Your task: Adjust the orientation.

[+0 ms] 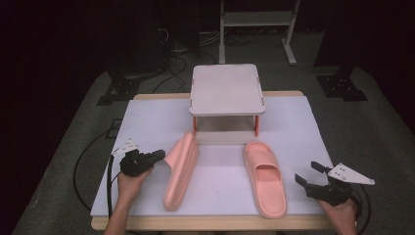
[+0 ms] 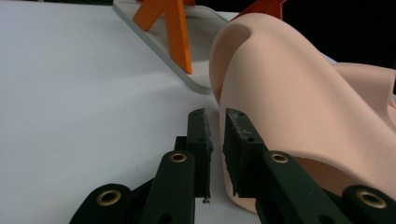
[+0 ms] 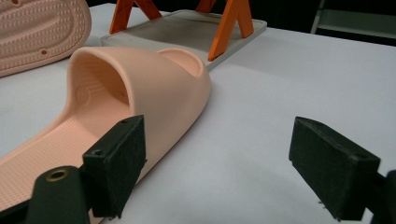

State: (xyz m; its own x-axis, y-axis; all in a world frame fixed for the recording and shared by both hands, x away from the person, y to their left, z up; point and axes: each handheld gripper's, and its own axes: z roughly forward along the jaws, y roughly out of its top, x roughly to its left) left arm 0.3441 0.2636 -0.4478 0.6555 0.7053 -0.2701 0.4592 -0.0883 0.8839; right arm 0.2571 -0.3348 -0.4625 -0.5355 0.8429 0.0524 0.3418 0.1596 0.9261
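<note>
- We judged the work to be barely under way: both pink slippers lay on the white table (image 1: 147, 117) in front of the small shelf (image 1: 226, 90), and nothing had yet been placed on or under it.
- The left slipper (image 1: 181, 169) stood tipped on its side edge, its sole turned to the right, its toe end near the shelf's left orange leg (image 1: 194, 125).
- The right slipper (image 1: 265, 176) sat flat, sole down, strap up, well apart from the first one.
- What remained, as far as we could tell, was to right the tipped slipper and move the pair toward the shelf.
- Our left gripper (image 1: 157, 156) lay low over the table with the hand coming in from the bottom edge, its tips pointing right at the tipped slipper's strap side.
- In the left gripper view that gripper's (image 2: 215, 135) jaws were almost closed, only a thin slit between them; the right-hand jaw touched or nearly touched the slipper's upper (image 2: 289, 107), but nothing was pinched between the pads.
- Our right gripper (image 1: 307, 175) hovered beside the flat slipper's heel end, angled up and to the left.
- In the right gripper view its (image 3: 219, 163) jaws were spread wide and empty, one pad just beside the slipper's outer edge (image 3: 154, 93), bare table between the pads.
</note>
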